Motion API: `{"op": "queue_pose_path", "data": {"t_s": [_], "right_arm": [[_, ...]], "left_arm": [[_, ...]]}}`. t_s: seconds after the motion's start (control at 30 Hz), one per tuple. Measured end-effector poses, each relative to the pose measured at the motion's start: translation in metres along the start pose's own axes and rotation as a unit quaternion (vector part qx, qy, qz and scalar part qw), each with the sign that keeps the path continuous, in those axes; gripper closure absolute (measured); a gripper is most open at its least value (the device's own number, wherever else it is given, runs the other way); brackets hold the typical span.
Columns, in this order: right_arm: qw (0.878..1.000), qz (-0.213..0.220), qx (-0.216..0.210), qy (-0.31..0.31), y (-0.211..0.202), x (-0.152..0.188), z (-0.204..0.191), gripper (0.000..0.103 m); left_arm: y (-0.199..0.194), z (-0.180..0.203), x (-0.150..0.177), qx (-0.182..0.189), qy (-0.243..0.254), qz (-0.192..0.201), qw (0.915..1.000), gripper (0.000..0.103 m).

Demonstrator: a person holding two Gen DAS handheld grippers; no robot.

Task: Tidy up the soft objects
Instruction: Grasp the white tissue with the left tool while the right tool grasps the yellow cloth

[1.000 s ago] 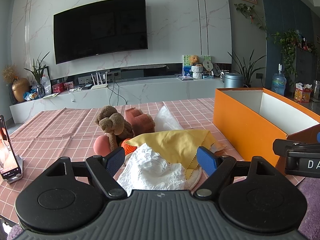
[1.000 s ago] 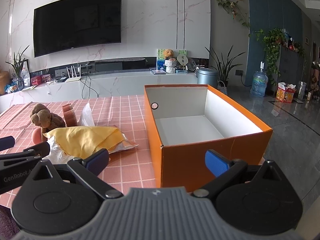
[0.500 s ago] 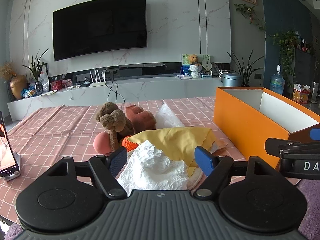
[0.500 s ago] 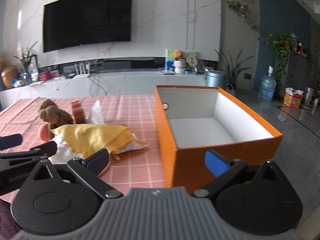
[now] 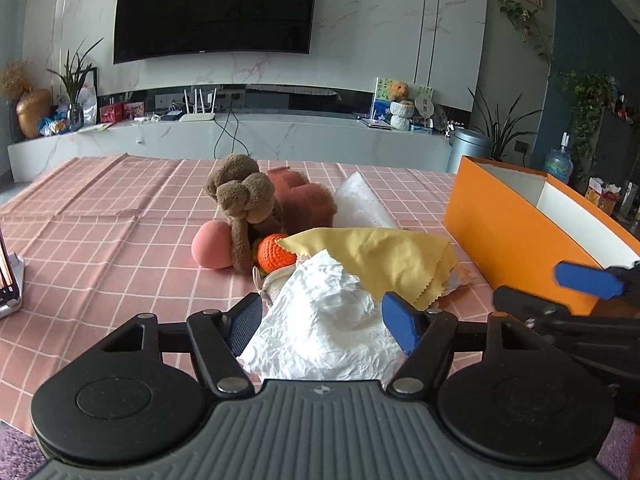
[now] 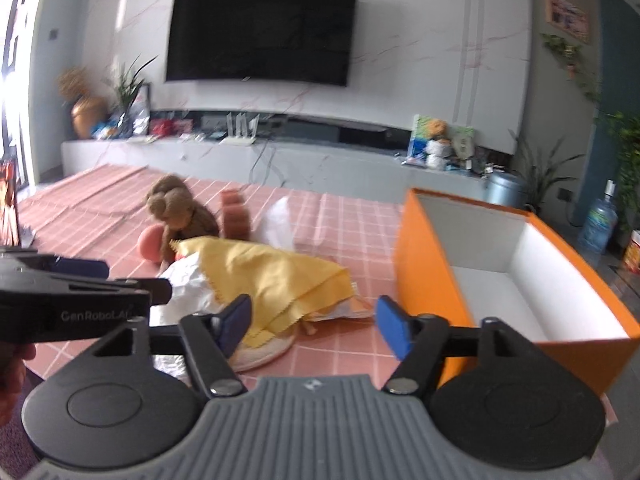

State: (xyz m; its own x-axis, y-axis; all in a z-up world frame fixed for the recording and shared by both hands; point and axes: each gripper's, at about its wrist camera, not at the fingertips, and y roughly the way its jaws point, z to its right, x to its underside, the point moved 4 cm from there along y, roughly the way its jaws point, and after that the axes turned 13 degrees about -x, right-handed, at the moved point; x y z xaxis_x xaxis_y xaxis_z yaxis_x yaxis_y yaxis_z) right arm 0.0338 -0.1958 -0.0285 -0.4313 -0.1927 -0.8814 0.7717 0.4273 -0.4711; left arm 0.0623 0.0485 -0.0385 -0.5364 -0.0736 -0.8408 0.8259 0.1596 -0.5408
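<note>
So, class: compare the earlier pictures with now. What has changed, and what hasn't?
Both grippers have come in toward the pile. The left gripper has just been closing around the white tissue; the right gripper swung left toward the yellow cloth, jaws closing, nothing gripped yet. The toys and orange box stayed put.

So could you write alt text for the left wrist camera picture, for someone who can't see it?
The left gripper, its jaws open and just closing, straddles a crumpled white tissue on a pink checked tablecloth. Behind the tissue lie a yellow cloth, an orange crochet ball, a pink ball and a brown plush toy. An open orange box stands at right.
</note>
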Motion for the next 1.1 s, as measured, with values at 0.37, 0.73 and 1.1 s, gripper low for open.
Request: {"op": "queue_pose_path", "data": {"t_s": [0.37, 0.73, 1.1], "right_arm": [[0.995, -0.089, -0.041, -0.019, 0.061, 0.017, -0.008, 0.078], [0.991, -0.109, -0.081, -0.018, 0.088, 0.025, -0.02, 0.093], [0.989, -0.117, -0.089, -0.016, 0.095, 0.03, -0.023, 0.095]], "left_arm": [[0.034, -0.005, 0.006, 0.002, -0.021, -0.046, 0.9987, 0.022], [0.059, -0.005, 0.017, 0.011, -0.055, -0.1, 0.9934, 0.019], [0.053, 0.015, 0.019, 0.029, -0.015, -0.079, 0.9963, 0.078]]}}
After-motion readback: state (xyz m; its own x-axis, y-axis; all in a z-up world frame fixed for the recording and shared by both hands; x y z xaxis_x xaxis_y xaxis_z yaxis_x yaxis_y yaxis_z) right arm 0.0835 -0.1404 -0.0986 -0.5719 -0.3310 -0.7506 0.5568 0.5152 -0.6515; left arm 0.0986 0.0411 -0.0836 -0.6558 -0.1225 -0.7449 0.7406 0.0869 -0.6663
